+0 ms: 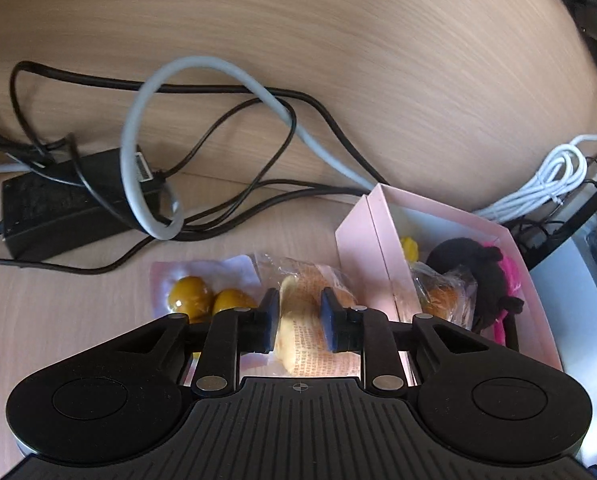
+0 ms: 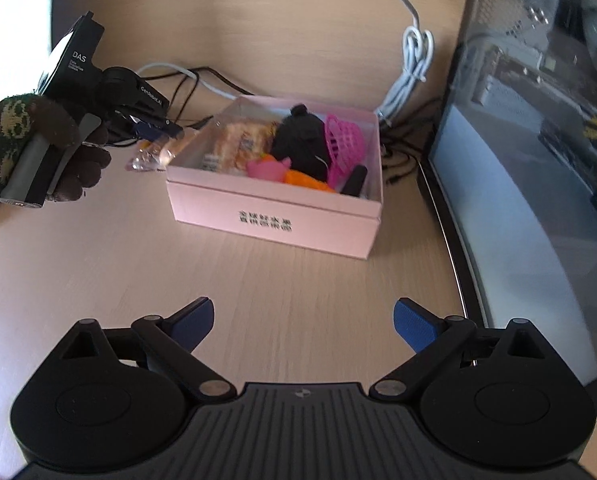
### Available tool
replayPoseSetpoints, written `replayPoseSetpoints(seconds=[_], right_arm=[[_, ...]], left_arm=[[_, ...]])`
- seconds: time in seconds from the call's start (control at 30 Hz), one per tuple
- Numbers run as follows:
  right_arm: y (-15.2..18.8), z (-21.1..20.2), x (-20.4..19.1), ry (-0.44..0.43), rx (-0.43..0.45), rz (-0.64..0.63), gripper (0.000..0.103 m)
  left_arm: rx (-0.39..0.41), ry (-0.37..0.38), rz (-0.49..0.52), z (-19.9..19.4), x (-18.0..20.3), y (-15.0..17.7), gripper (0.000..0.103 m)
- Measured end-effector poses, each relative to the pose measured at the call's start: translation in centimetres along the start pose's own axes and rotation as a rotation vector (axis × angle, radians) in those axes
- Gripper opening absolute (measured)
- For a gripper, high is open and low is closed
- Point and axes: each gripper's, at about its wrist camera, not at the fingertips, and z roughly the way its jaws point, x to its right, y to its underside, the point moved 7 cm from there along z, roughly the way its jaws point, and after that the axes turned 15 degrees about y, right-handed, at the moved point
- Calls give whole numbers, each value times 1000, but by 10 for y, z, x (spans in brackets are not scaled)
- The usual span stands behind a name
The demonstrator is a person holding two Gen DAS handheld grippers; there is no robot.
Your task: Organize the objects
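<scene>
My left gripper (image 1: pixel 298 320) is shut on a clear-wrapped bread packet (image 1: pixel 298 340), its blue pads against the packet's sides. It hovers just left of the open pink box (image 1: pixel 358 248). The right wrist view shows that gripper (image 2: pixel 166 128), in a gloved hand (image 2: pixel 58 140), beside the box's (image 2: pixel 274 216) left wall. Inside the box lie another snack packet (image 2: pixel 238 140), a black plush item (image 2: pixel 302 136), a pink mesh basket (image 2: pixel 344 140) and small pink and orange toys. A packet of yellow round pieces (image 1: pixel 202 296) lies on the desk left of the box. My right gripper (image 2: pixel 304 320) is open, empty, short of the box.
A black power adapter (image 1: pixel 66 204) with tangled black and grey cables (image 1: pixel 138 120) lies behind the packets. A coiled white cable (image 2: pixel 414 60) sits behind the box. A glass-sided computer case (image 2: pixel 518 160) stands along the desk's right edge. Bare wood desk (image 2: pixel 98 260) spreads in front of the box.
</scene>
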Motion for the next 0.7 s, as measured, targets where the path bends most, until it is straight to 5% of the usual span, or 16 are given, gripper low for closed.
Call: replayPoseSetpoints(seconds=[0.27,0.5,0.6,0.7], right_arm=[[2,2,-10,-14,4,-14,97],[-28,4,-31,-93,54,-12,97],[-55,4,-55,-167,98,-27,97],[-89,10,-88,-252,126,-37,97]], left_arm=[[-31,-6,60,-16,7,17,22],[-81,-64,98,-91,11,97,16],[-112,-153,47,-126,-6,139,13],[-50,-157,-75,-168,-21,169,12]])
